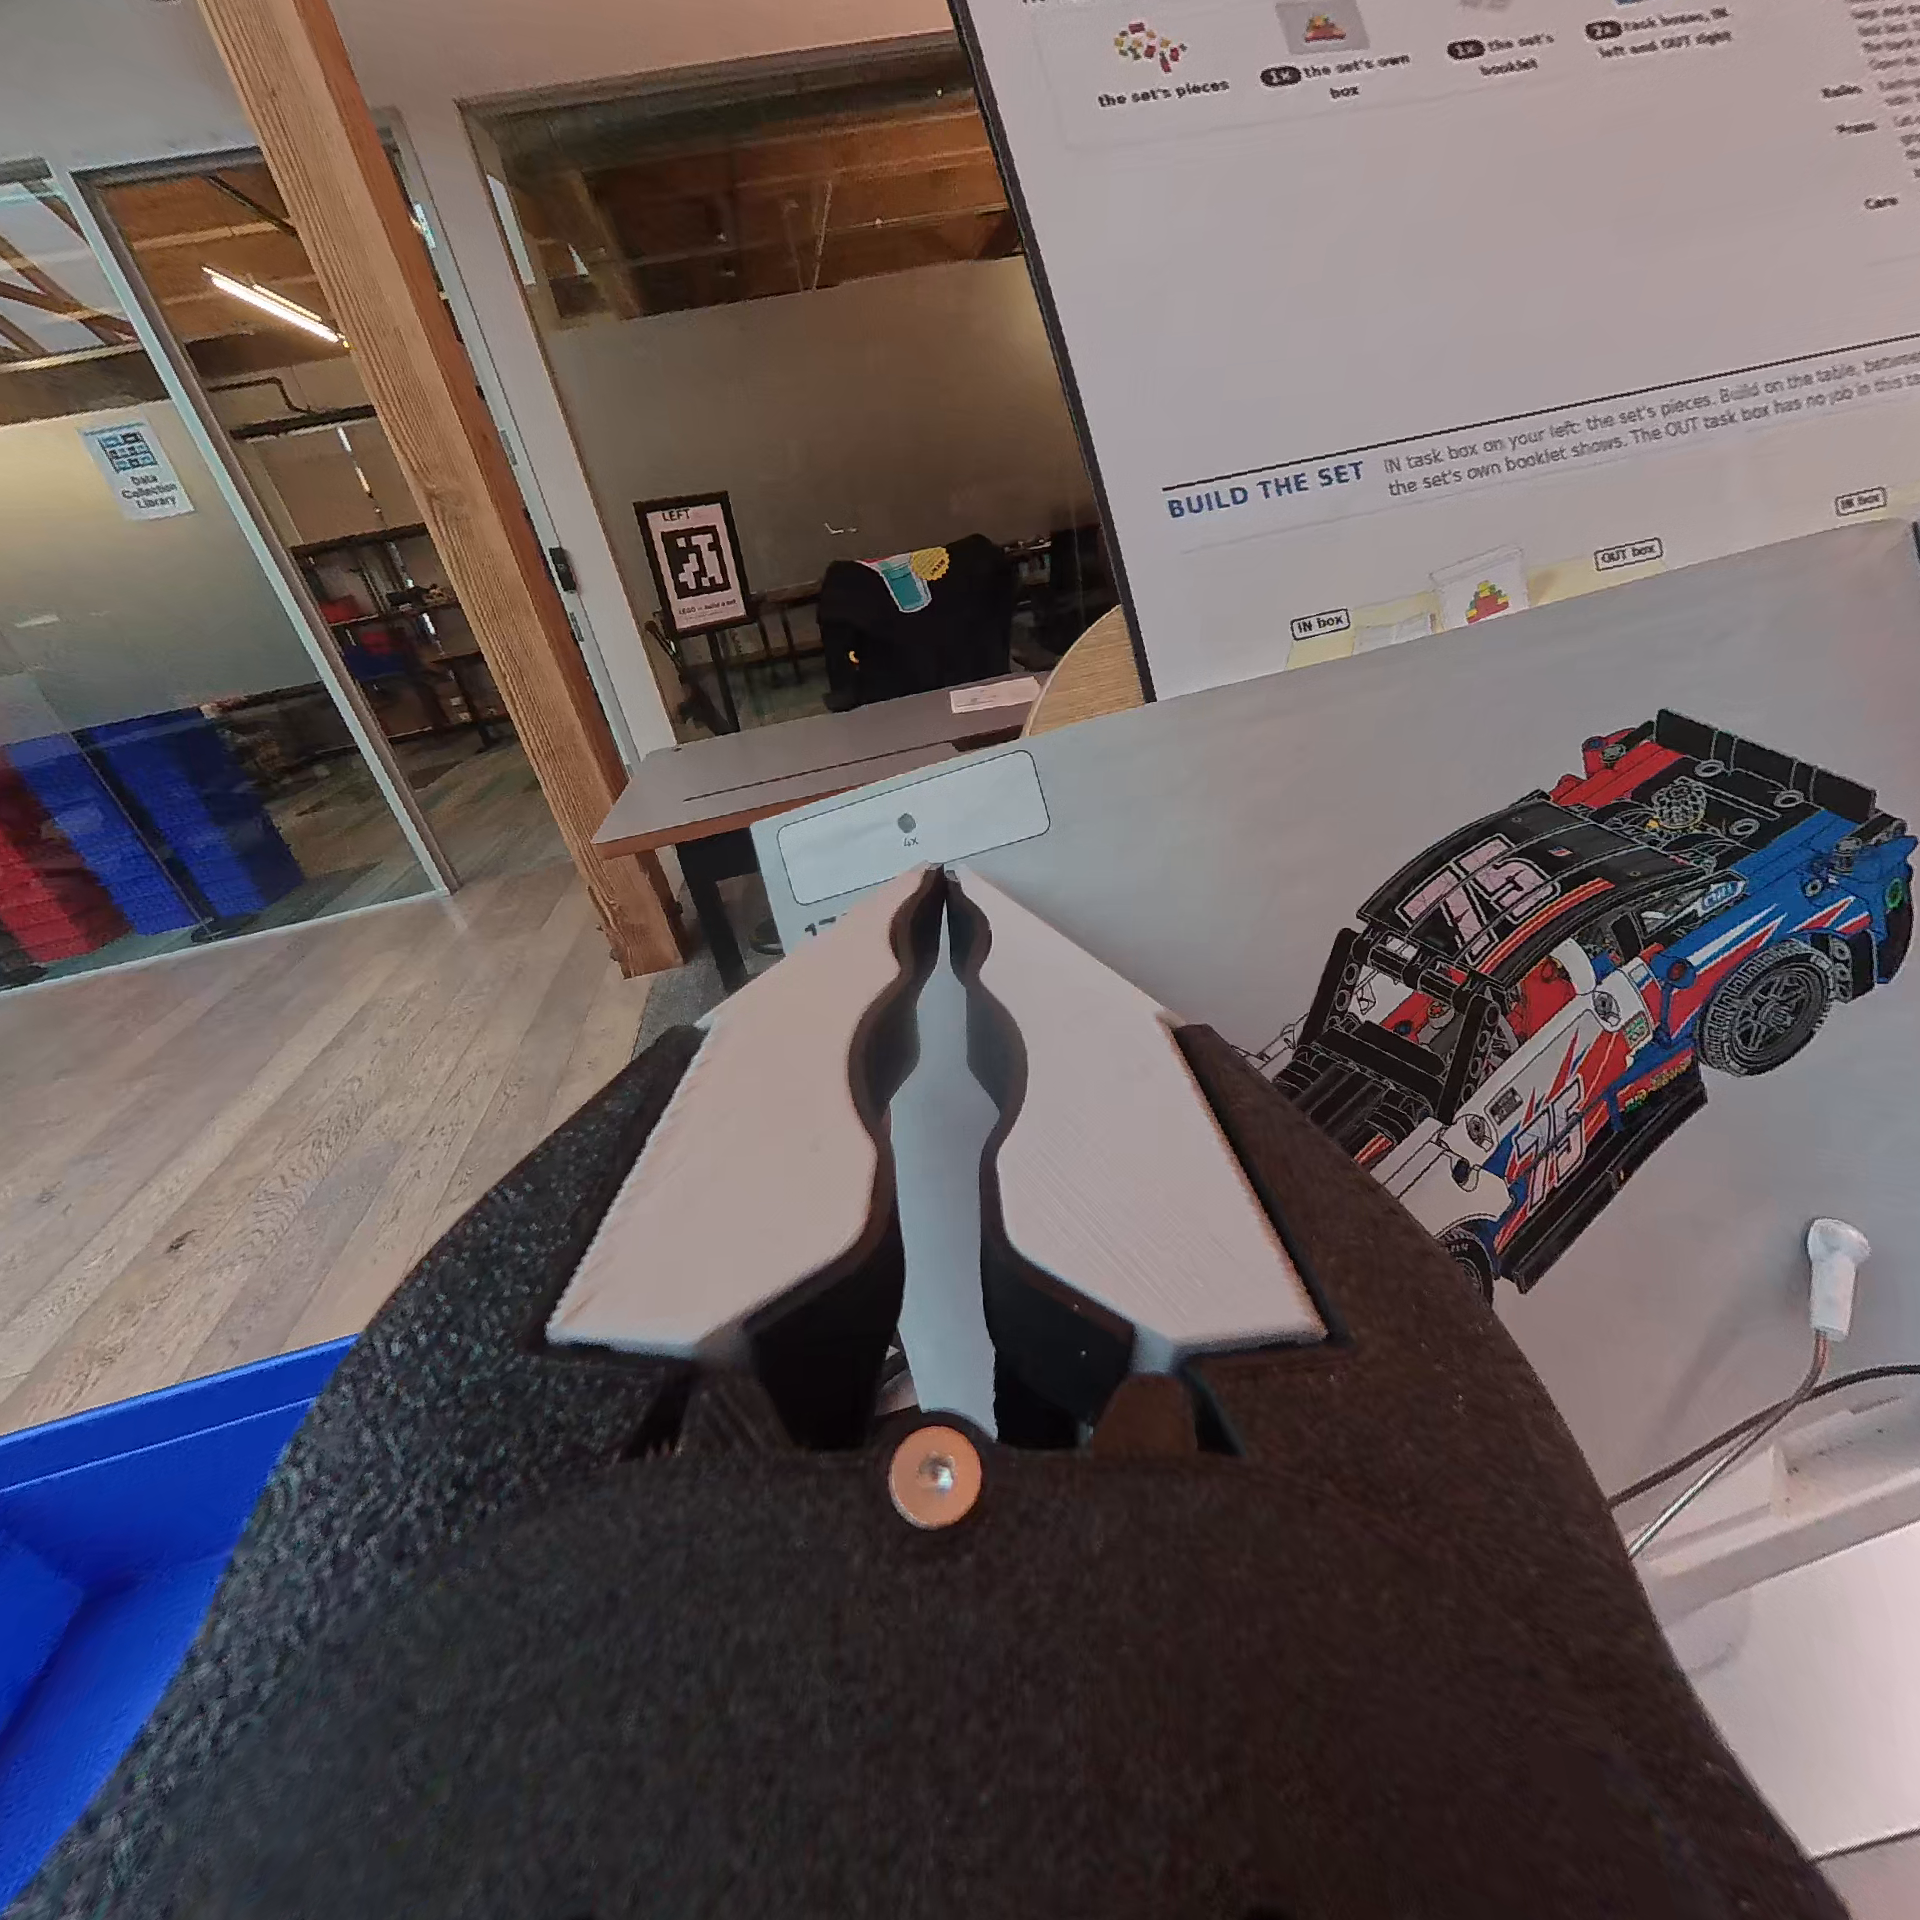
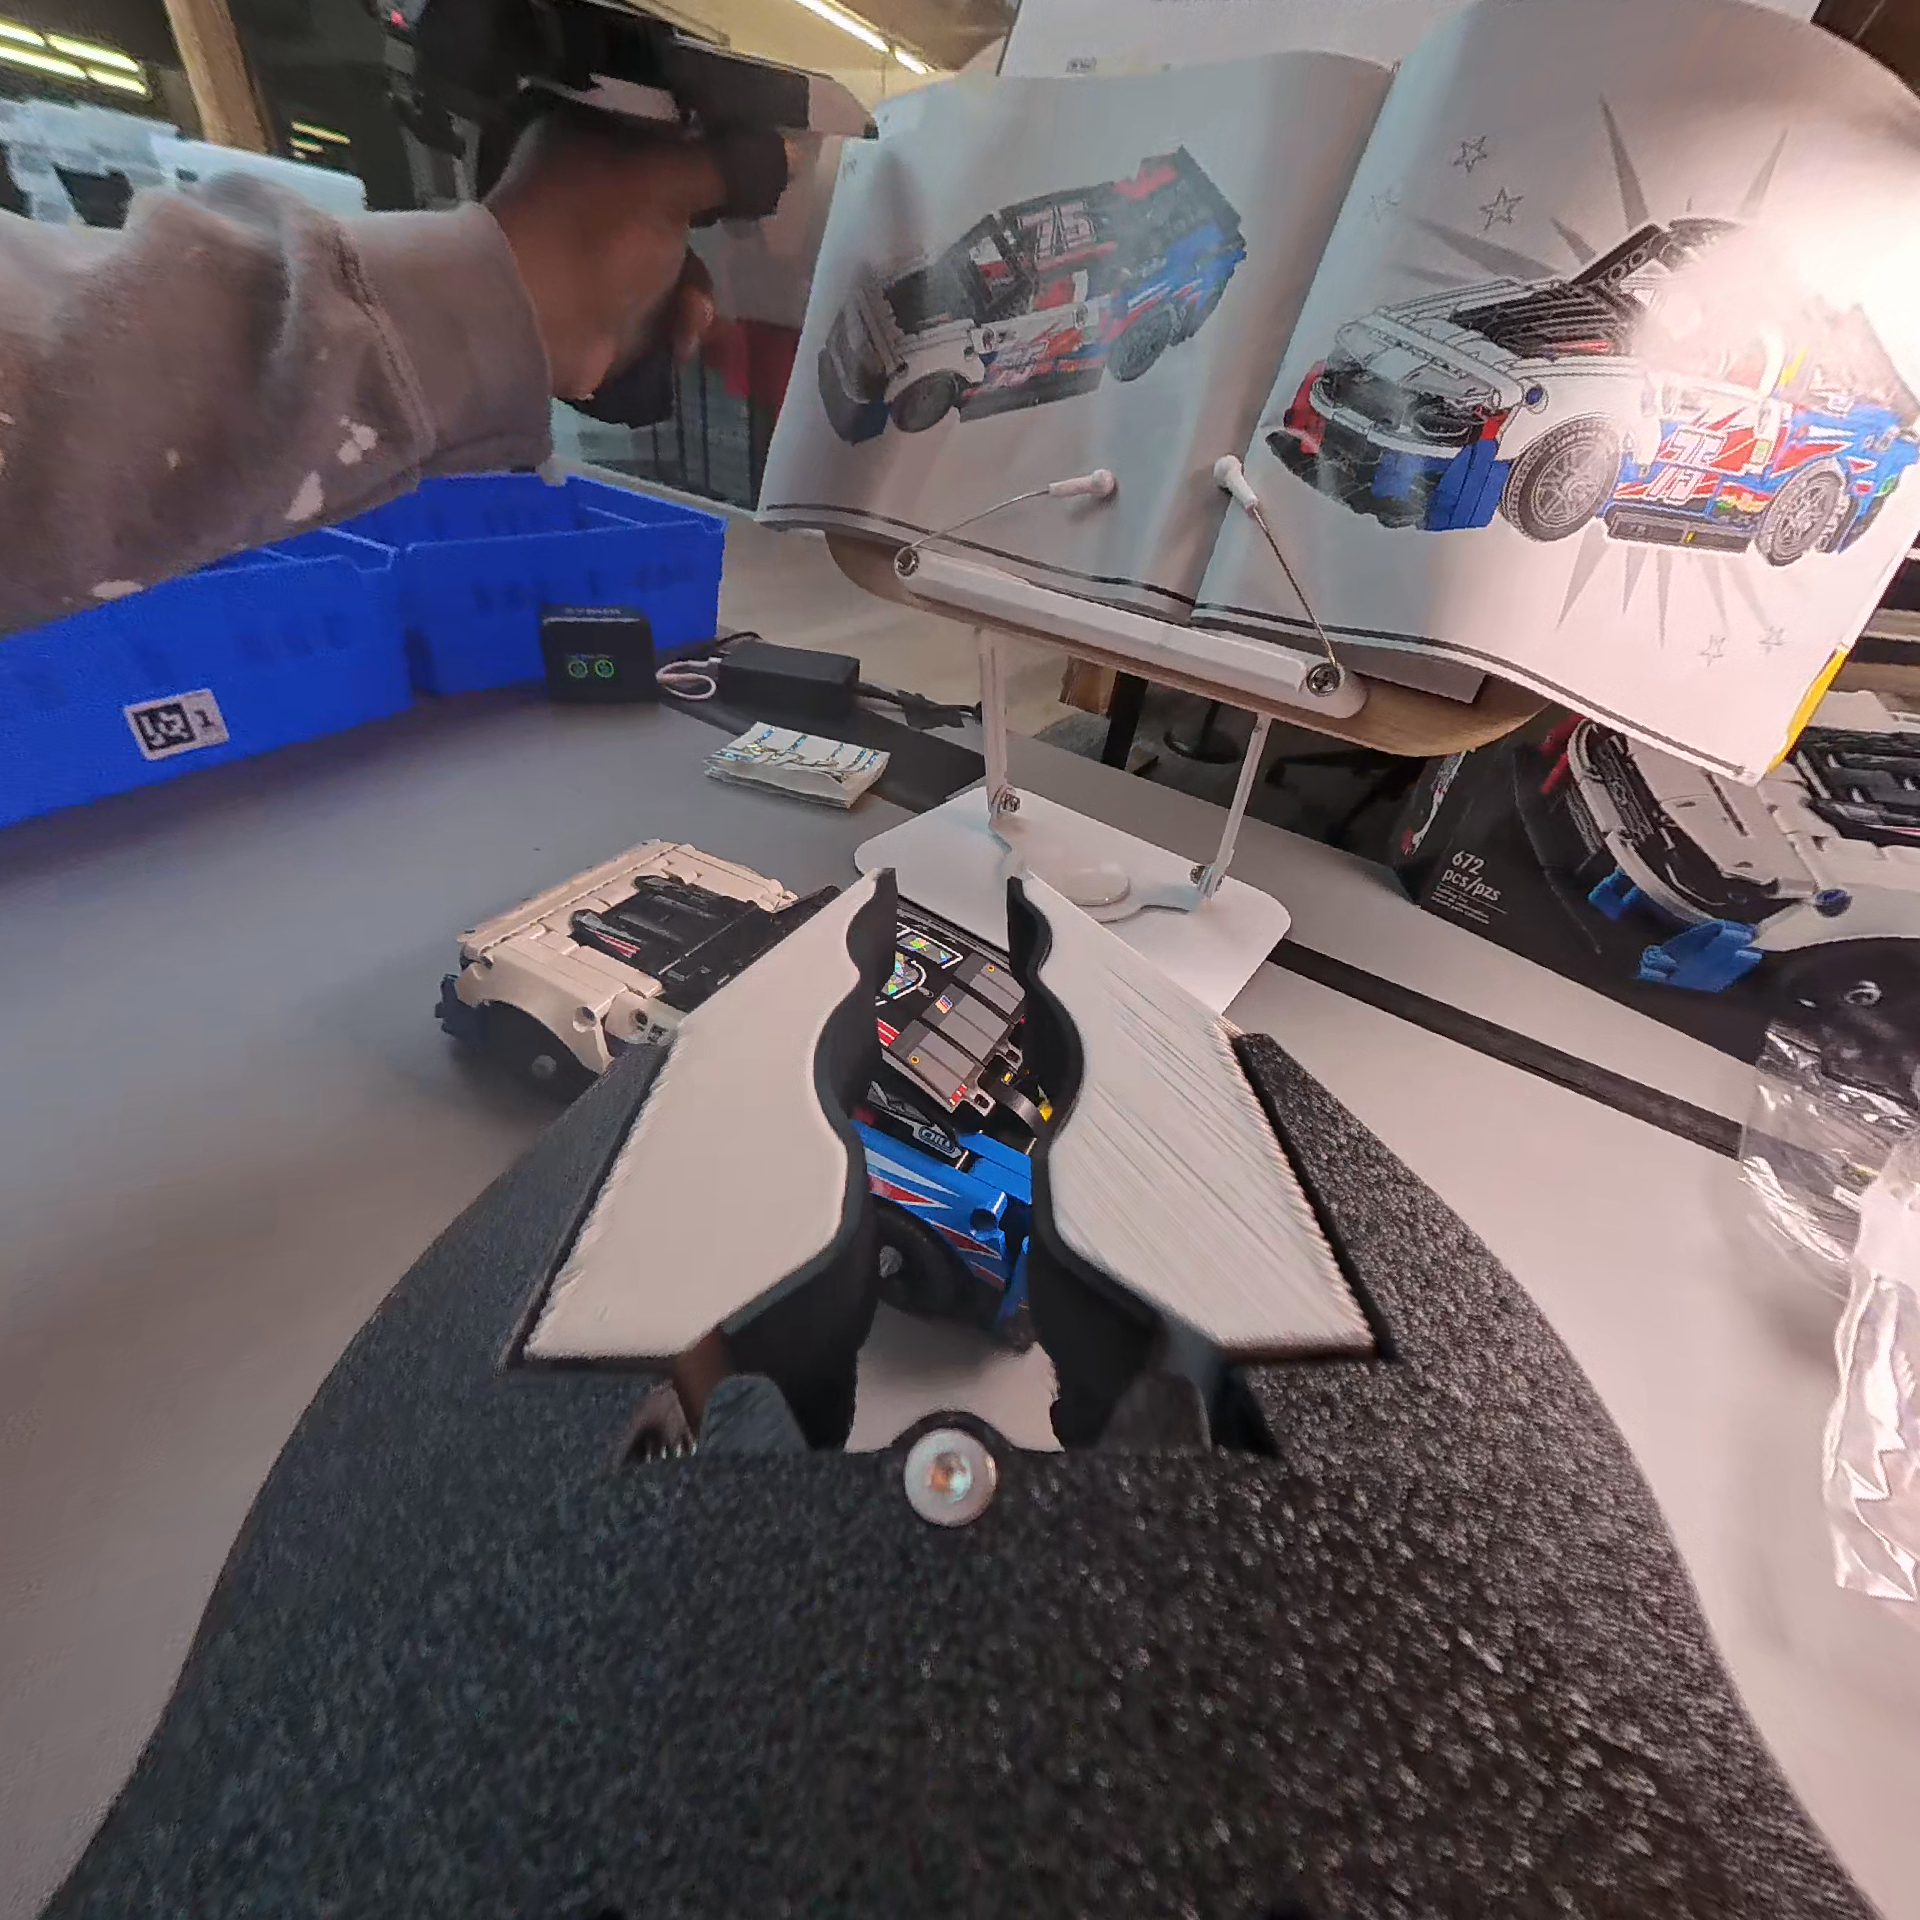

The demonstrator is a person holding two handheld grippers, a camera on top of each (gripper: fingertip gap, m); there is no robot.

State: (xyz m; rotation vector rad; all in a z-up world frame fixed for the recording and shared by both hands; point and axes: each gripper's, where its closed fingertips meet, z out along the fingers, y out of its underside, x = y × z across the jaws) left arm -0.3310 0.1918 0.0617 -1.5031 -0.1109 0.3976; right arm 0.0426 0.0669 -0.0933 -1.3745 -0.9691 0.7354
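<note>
My left gripper (image 1: 945,881) is shut, its tips meeting right at the upper left of an open instruction booklet's page (image 1: 1299,831) that pictures a race car. Whether the tips pinch anything I cannot tell. The booklet (image 2: 1039,312) stands on a white wire-armed stand (image 2: 1122,634). My right gripper (image 2: 948,894) is partly open over a built white, blue and black brick race car (image 2: 623,966) on the grey table (image 2: 260,1143). The car's roof and blue side show between the jaws. Whether the pads touch it I cannot tell.
A blue compartment bin (image 2: 312,623) sits at the table's left, also low in the left wrist view (image 1: 104,1507). A person's grey sleeve (image 2: 260,364) reaches over it. The set's box (image 2: 1662,852), clear plastic bags (image 2: 1849,1195), a folded sheet (image 2: 800,764) and a black device (image 2: 597,655) lie around. There is about 40 centimetres between the tips of the two grippers.
</note>
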